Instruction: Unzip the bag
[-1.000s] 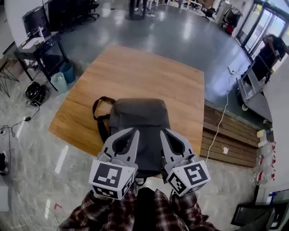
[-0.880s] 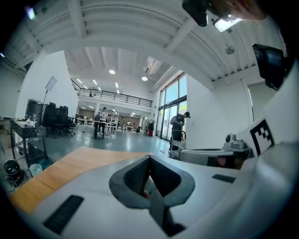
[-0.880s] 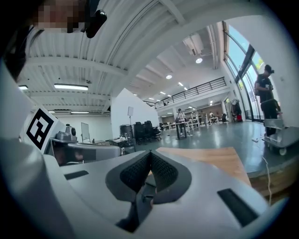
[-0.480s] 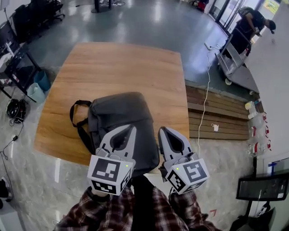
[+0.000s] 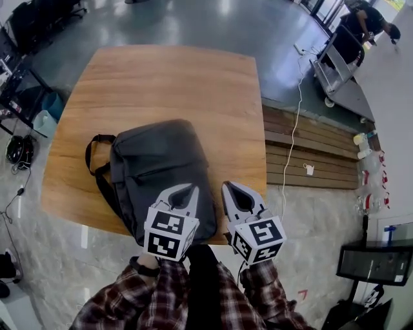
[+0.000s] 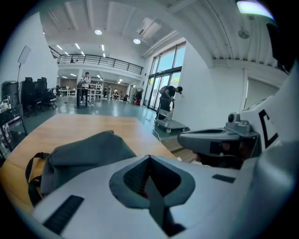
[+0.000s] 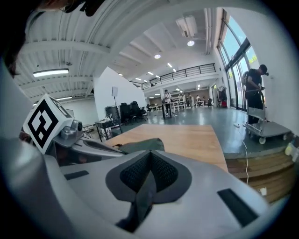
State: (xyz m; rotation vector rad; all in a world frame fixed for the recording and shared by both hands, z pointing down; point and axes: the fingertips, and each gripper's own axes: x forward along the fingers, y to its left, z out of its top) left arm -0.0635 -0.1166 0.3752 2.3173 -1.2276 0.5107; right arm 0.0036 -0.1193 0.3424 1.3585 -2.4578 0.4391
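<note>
- Where the wooden table (image 5: pixel 161 77) ends at its left edge, a pale blue bin (image 5: pixel 44 121) is seen on the grey floor.
- A black strap (image 5: pixel 93 164) is looped out from the left side of the bag (image 5: pixel 155 164) and lies on the tabletop.
- The dark grey bag itself is laid flat on the near half of the table, closer to the near edge than to the far one.
- The left gripper (image 5: pixel 192 188) is held above the bag's near right corner. Its jaws are pressed together, and nothing is caught between them.
- The right gripper (image 5: pixel 226 185) is held just beside the left one, by the bag's right edge and over the table's near edge. Its jaws are likewise closed tight on nothing.
- Plaid sleeves (image 5: pixel 148 296) are seen behind the two marker cubes at the bottom of the head view.
- A slatted wooden platform (image 5: pixel 310 145) is set against the table's right side, and a white cable (image 5: pixel 292 135) is trailed across it.
- A grey cart (image 5: pixel 335 71) is parked farther right, and a person (image 5: pixel 364 19) is bent over beside it.
</note>
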